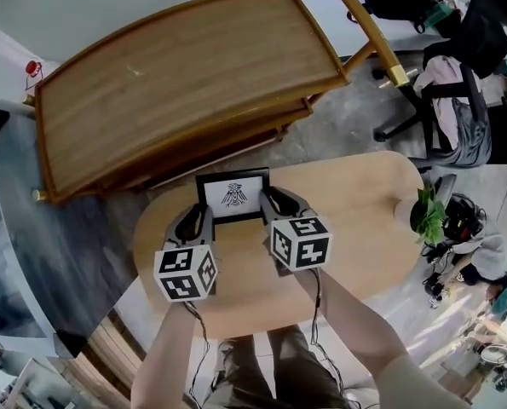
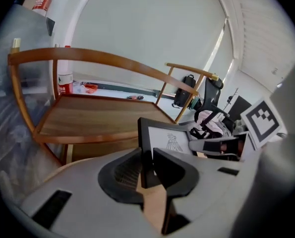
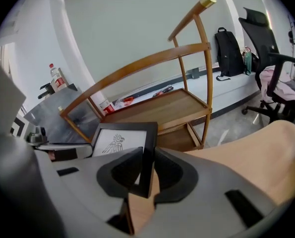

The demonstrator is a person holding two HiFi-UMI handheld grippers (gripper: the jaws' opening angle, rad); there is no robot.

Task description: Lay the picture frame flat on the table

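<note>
Presently the picture frame (image 1: 233, 196) stands on its lower edge on the oval wooden table (image 1: 364, 220), print facing the person. Left gripper (image 1: 202, 220) is closed on the frame's left border, its jaws pinching the black moulding front and back. Right gripper (image 1: 271, 201) is clamped likewise on the right border. The frame sits near the table's far edge, with the wooden trolley (image 1: 185, 83) just beyond. Bare tabletop extends toward the person and rightward. A potted plant (image 1: 427, 214) stands well apart at the right end.
</note>
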